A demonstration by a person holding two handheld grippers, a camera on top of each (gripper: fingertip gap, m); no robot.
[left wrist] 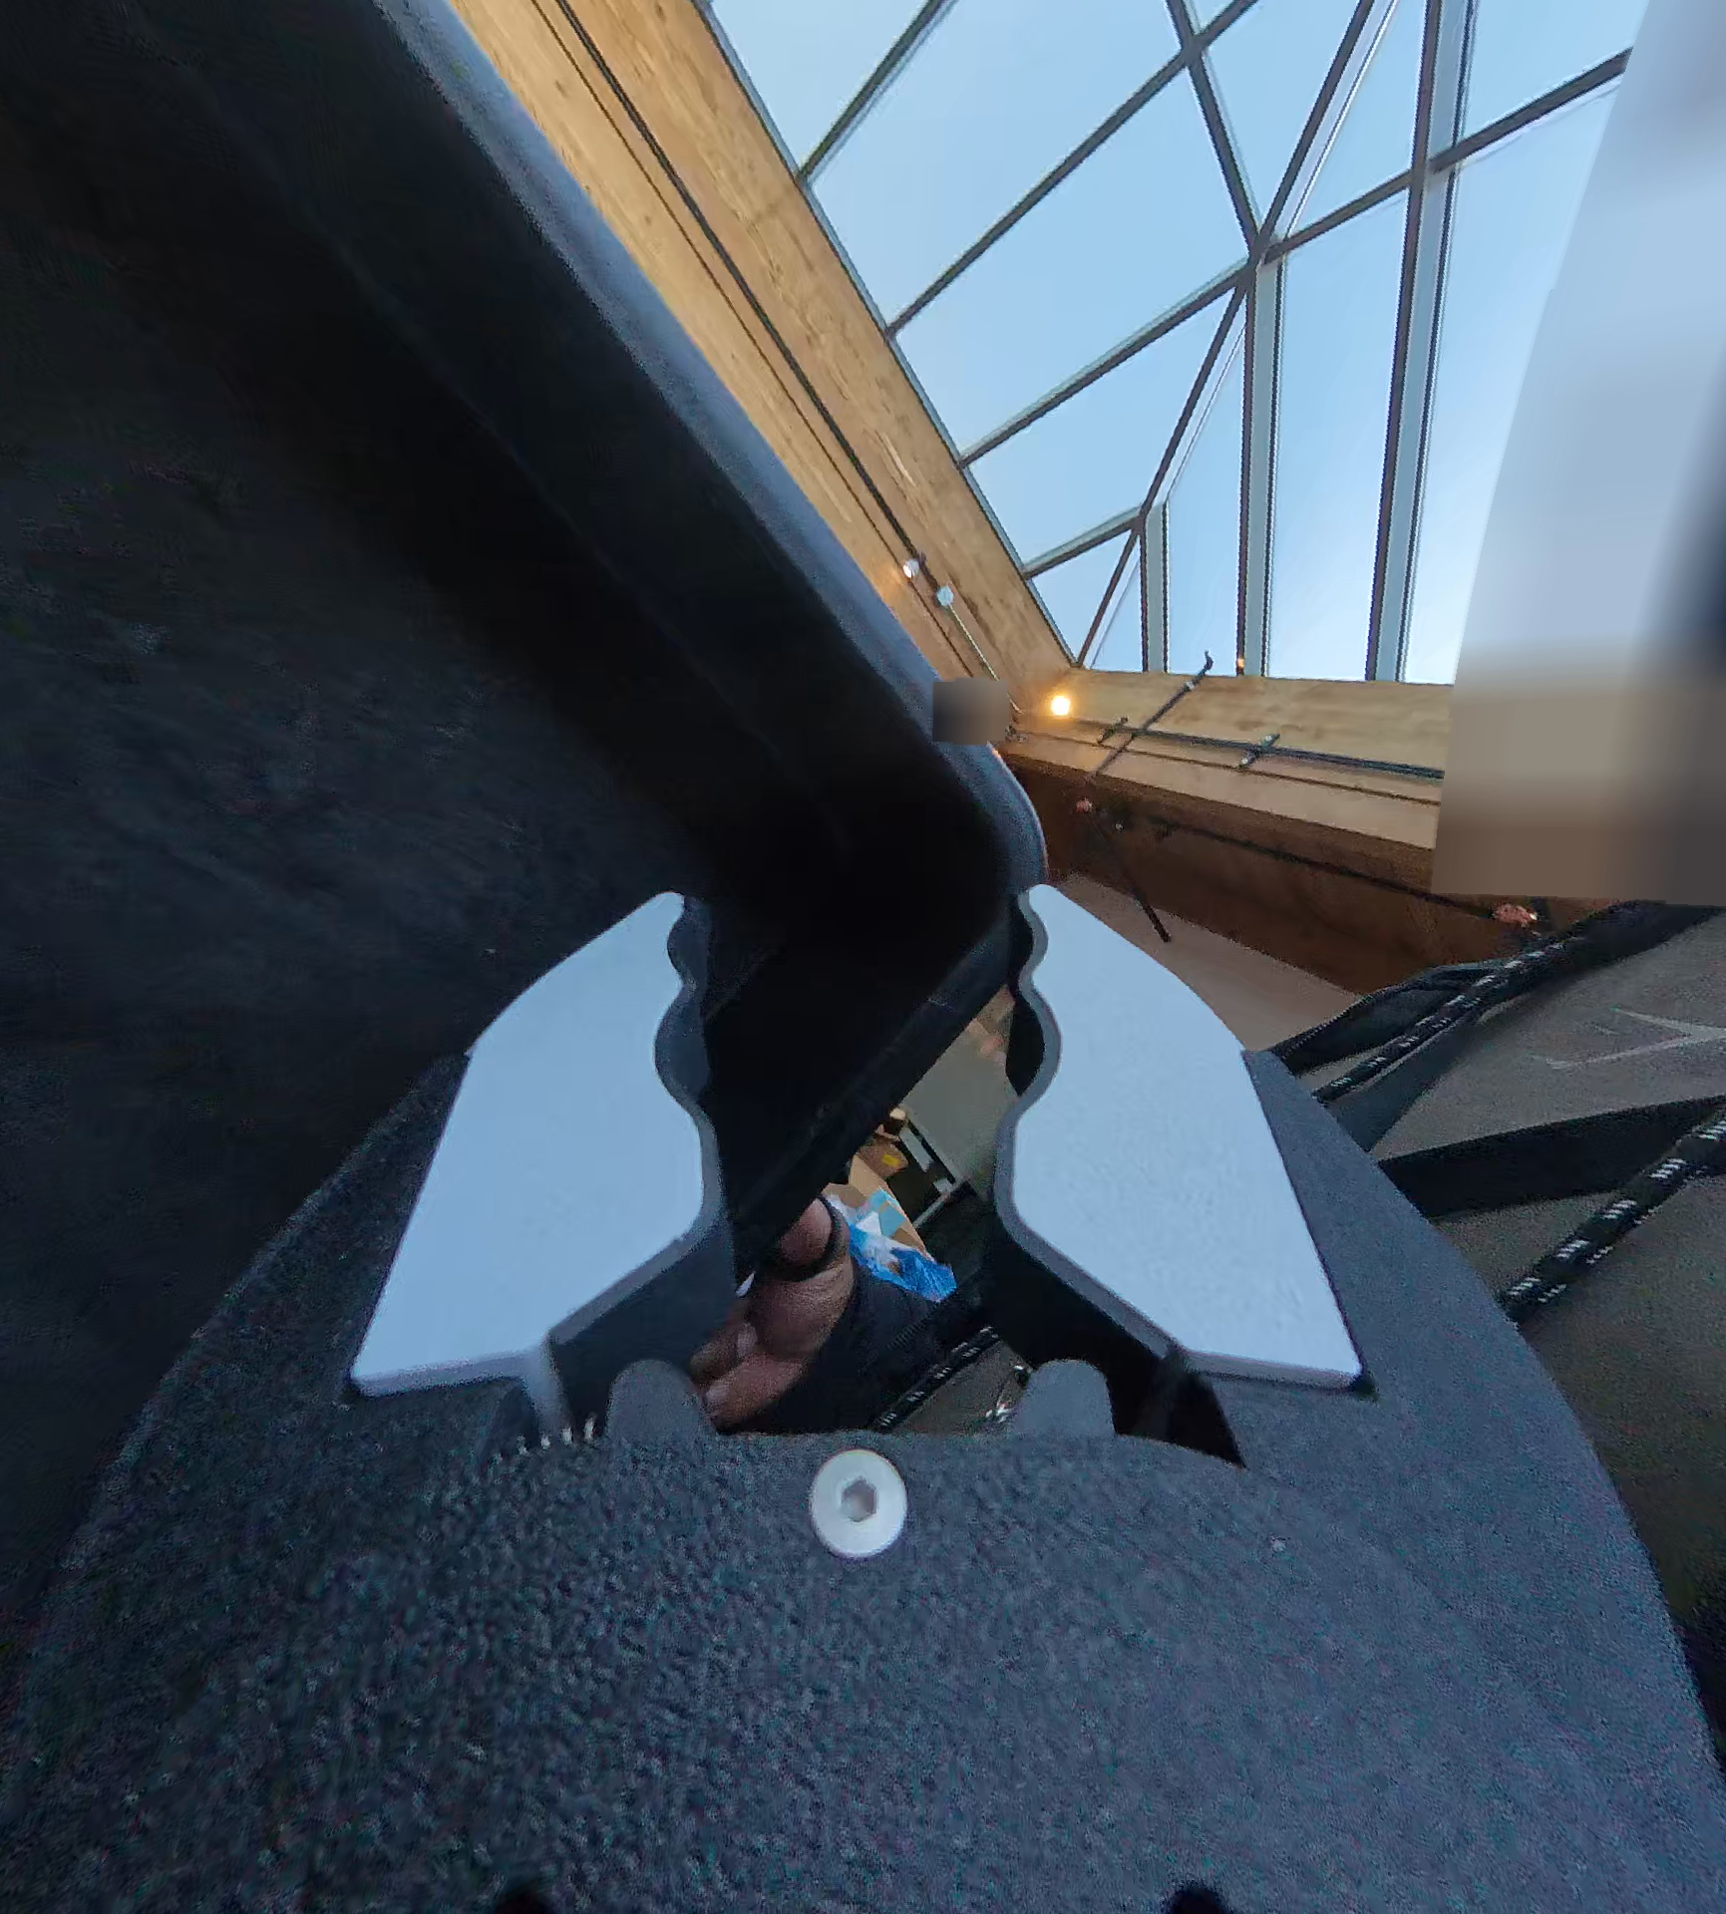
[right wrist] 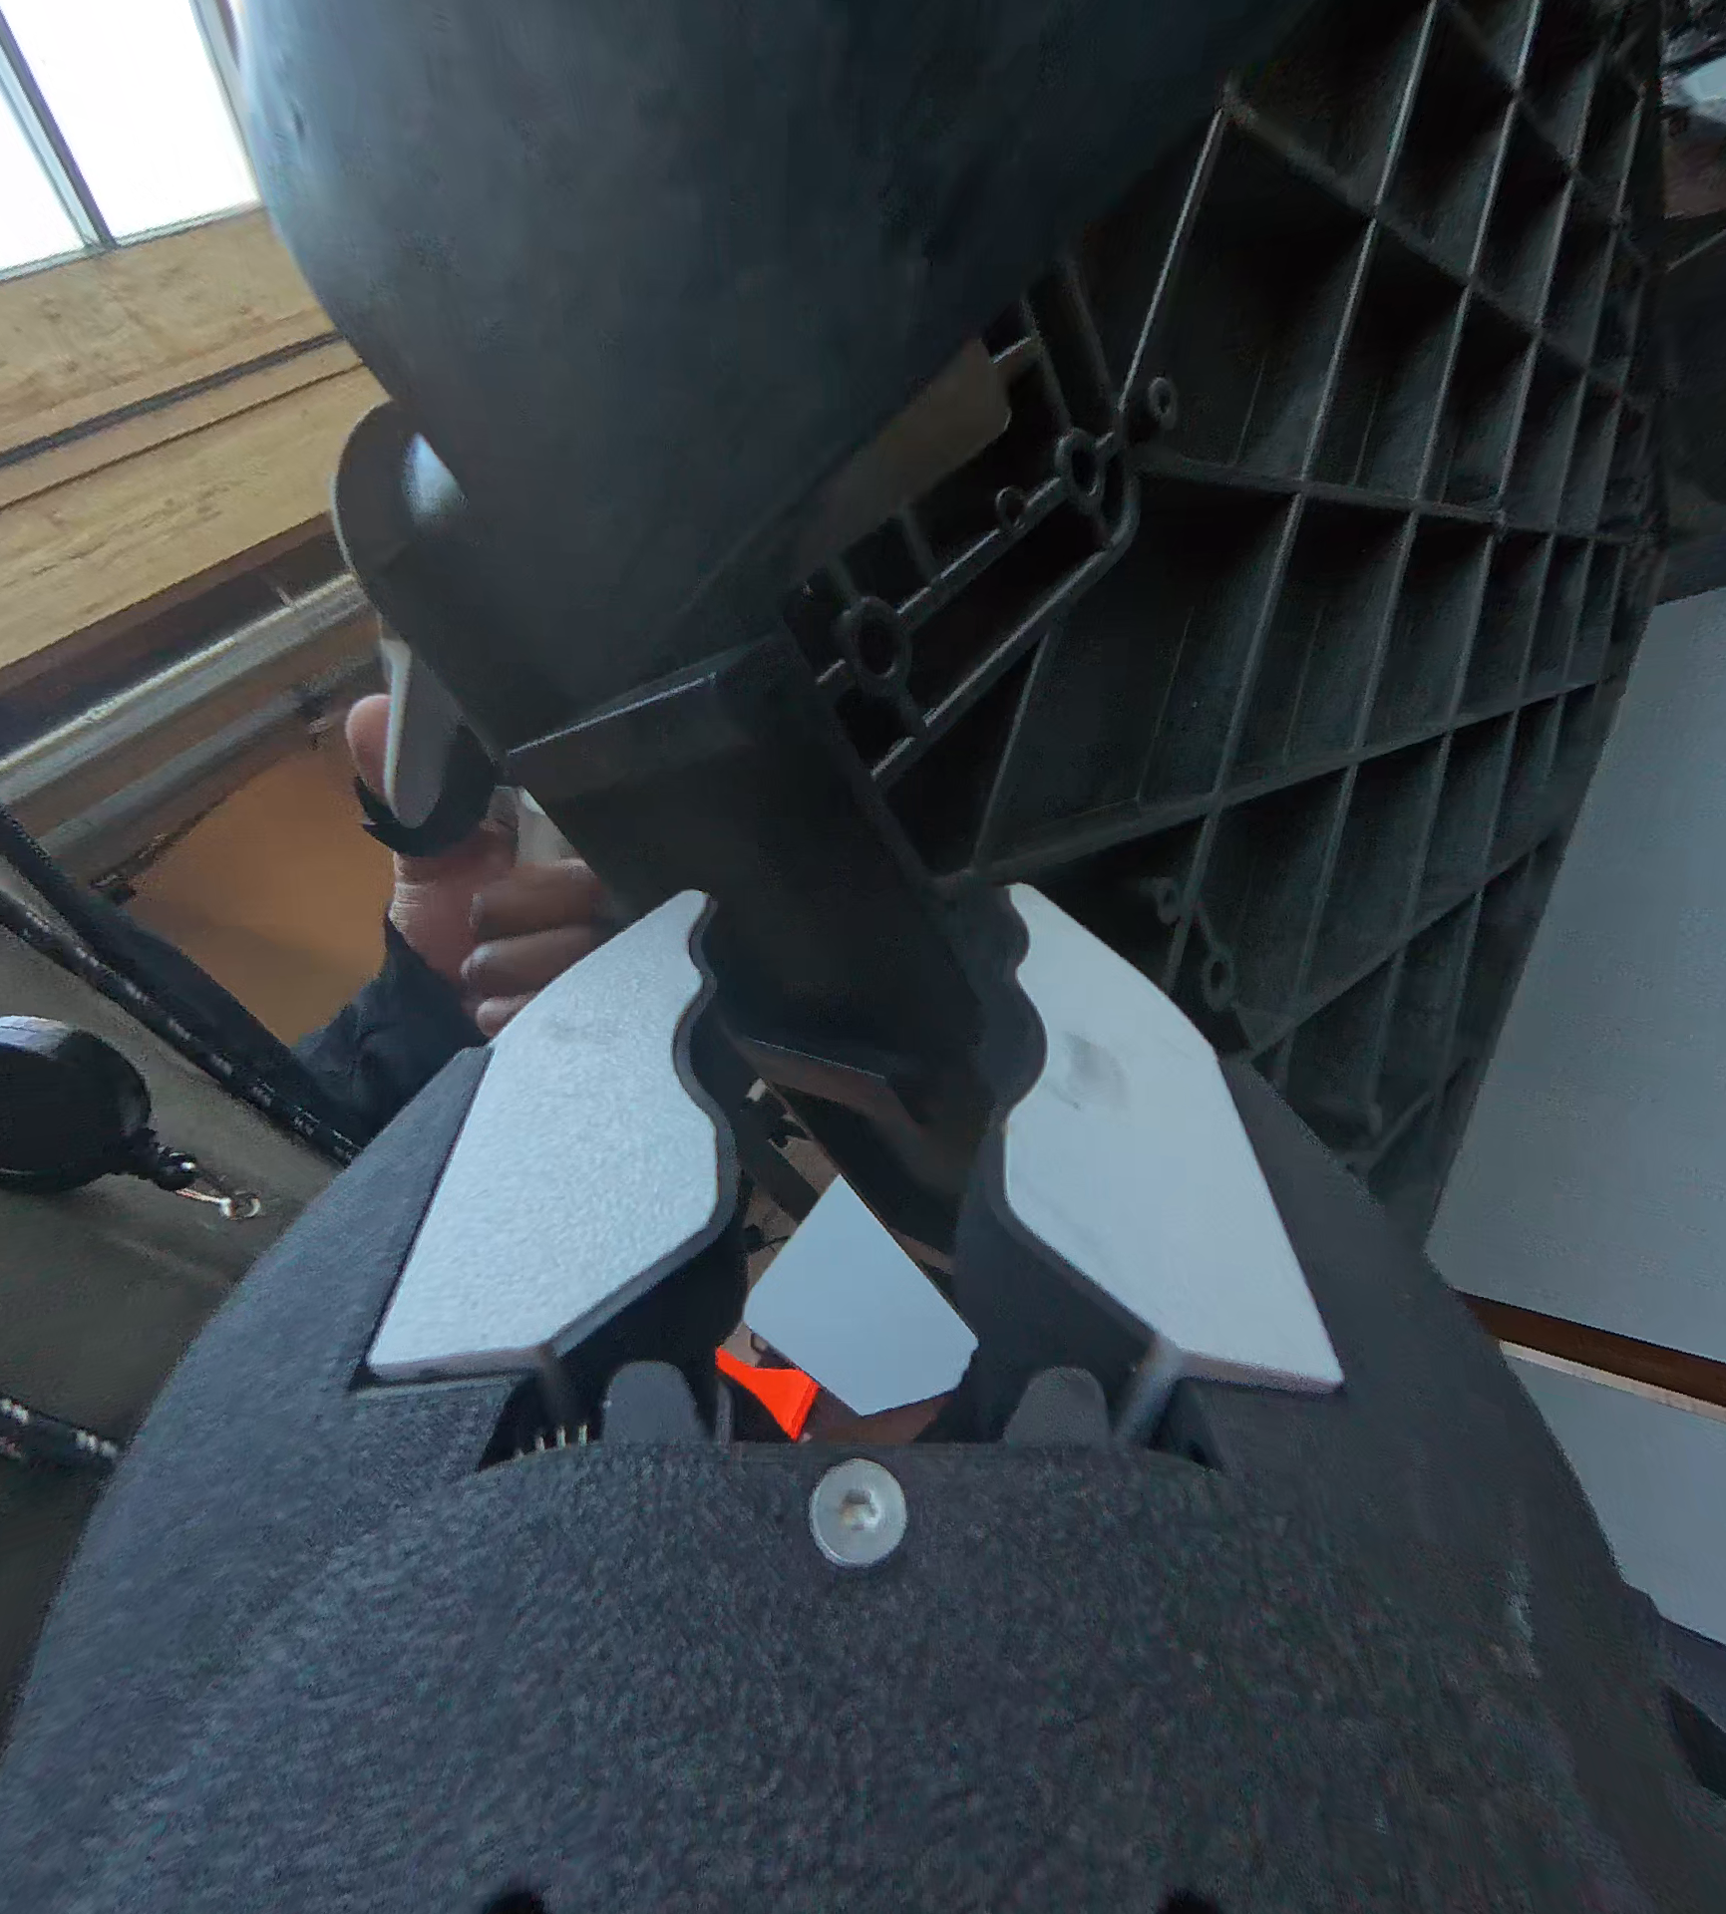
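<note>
A big black plastic object [left wrist: 320, 518] fills the left half of the left wrist view, held up against the roof. My left gripper [left wrist: 853, 932] is shut on its rounded corner rim. In the right wrist view the same kind of black plastic shows a ribbed grid underside [right wrist: 1304, 621] and a rounded body [right wrist: 630, 259]. My right gripper [right wrist: 858, 922] is shut on a black edge bar of it. A person's hand [right wrist: 485, 911] grips a handle just left of that bar. A hand [left wrist: 786, 1315] also shows below the left gripper's fingers.
Above is a glass skylight [left wrist: 1148, 311] with wooden walls [left wrist: 786, 311] and a lit lamp [left wrist: 1059, 705]. A person's grey clothing with black lanyards [left wrist: 1615, 1139] is at the right. A black badge reel [right wrist: 19, 1098] hangs at the left, and a grey panel [right wrist: 1718, 932] at the right.
</note>
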